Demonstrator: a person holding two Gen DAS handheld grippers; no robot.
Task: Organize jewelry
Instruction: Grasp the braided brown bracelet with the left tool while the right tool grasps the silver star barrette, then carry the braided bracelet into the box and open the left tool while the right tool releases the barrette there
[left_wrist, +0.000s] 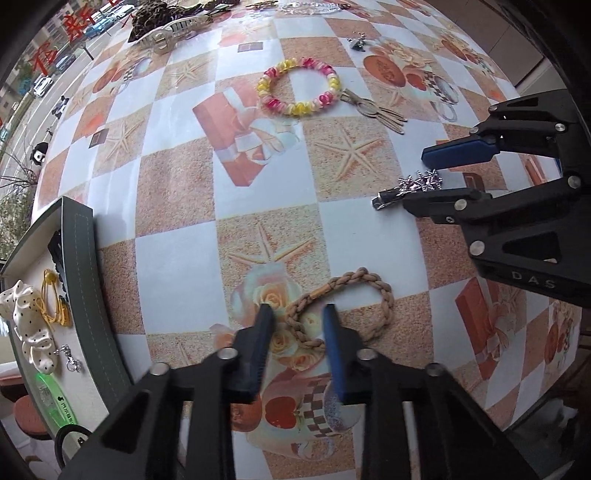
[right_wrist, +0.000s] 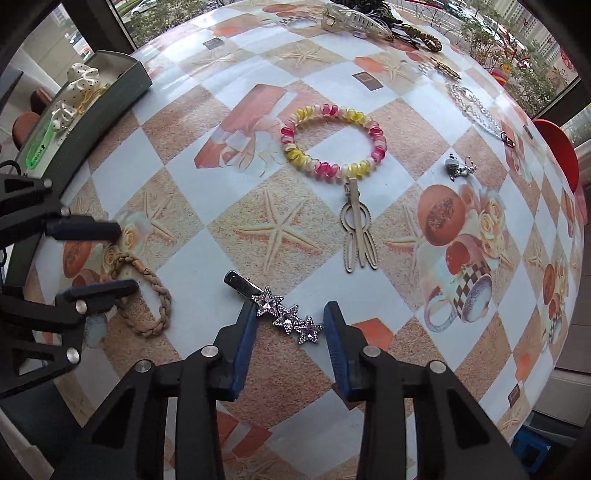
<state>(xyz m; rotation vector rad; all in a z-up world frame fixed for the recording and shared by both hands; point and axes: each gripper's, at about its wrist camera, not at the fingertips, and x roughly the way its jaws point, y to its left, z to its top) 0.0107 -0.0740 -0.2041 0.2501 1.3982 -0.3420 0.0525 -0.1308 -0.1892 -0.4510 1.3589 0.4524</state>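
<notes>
Braided tan cord makes up the bracelet (left_wrist: 341, 310) that lies flat on the bench (left_wrist: 177, 206), and we have our left claw (left_wrist: 298, 314) set over its near-left bend, jaws apart with one finger on each side of the braid, nothing gripped. Its loop stretches away to the right of that claw in the left wrist view.

Our right claw (right_wrist: 289, 314) stands open as well, its two blue pads flanking the star hair clip (right_wrist: 275, 306). We see three rhinestone stars in a row between the fingers, and the clip's long axis runs on a slant, its plain metal end pointing up and to the left, past the left finger. Whether the pads touch it, we cannot tell.

Both claws reach in low over the bench, close to its surface, the right one coming in from the side of the left.

Farther off lie the pink and yellow spiral hair tie (right_wrist: 332, 142) and, just beside it, a flat metal clip (right_wrist: 357, 229) with its length pointing toward us. A dark green tray (left_wrist: 79, 258) sits at the bench's left edge, holding a dotted white scrunchie (left_wrist: 27, 325).
</notes>
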